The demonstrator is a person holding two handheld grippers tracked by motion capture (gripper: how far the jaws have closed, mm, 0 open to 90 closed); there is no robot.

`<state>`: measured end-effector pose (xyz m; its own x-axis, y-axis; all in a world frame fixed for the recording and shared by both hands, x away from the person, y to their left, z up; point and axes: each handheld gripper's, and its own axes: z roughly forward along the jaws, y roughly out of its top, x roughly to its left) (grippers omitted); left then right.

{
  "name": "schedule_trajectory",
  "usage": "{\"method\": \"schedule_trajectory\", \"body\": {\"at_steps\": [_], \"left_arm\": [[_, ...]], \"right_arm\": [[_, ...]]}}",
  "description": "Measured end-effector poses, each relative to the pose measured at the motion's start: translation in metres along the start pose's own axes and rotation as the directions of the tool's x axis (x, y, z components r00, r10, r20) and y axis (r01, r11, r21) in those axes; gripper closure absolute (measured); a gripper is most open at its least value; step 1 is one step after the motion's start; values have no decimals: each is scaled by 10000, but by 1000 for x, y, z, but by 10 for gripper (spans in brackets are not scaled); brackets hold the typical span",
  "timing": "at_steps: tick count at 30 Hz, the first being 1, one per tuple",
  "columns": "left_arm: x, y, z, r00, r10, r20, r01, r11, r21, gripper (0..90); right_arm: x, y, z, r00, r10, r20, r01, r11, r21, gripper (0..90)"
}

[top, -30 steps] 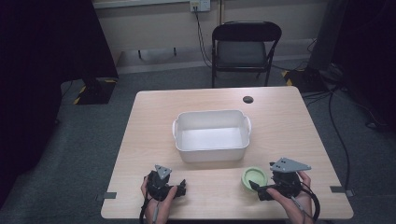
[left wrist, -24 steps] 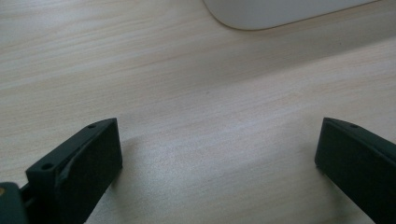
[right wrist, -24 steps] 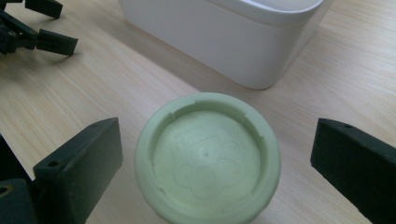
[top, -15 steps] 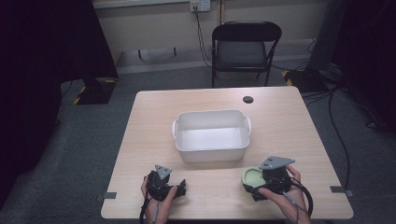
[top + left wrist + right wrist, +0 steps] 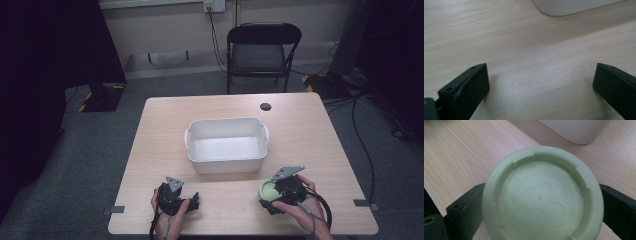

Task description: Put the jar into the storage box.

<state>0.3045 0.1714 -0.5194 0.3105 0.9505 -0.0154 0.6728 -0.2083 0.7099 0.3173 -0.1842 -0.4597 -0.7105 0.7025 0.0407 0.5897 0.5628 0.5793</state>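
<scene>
Your right tool (image 5: 541,202) has its jaws straddling the green bowl (image 5: 541,197), upside down, at the bench (image 5: 320,150) front edge; a firm clamp isn't confirmed. The white tub (image 5: 226,145) sits just beyond, up-left. Left tool (image 5: 536,87) is wide open, empty and farther off.

A white tub (image 5: 226,148) sits mid-table (image 5: 310,130), with a black disc (image 5: 265,106) beyond it and a chair (image 5: 263,50) past that, while nearer than the tub the left gripper (image 5: 192,201) rests apart and the right gripper (image 5: 266,197) meets a green bowl (image 5: 267,190).
</scene>
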Motion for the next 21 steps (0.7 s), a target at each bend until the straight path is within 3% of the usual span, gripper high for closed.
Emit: {"method": "schedule_trajectory", "body": {"at_steps": [9, 21], "left_arm": [[0, 0, 0, 10000, -1, 1, 1, 10000, -2, 1], [0, 0, 0, 10000, -2, 0, 2, 10000, 0, 1]], "right_arm": [[0, 1, 9, 10000, -30, -51, 33, 9990, 435, 90], [1, 0, 8, 9999, -16, 148, 11, 9995, 318, 107]]}}
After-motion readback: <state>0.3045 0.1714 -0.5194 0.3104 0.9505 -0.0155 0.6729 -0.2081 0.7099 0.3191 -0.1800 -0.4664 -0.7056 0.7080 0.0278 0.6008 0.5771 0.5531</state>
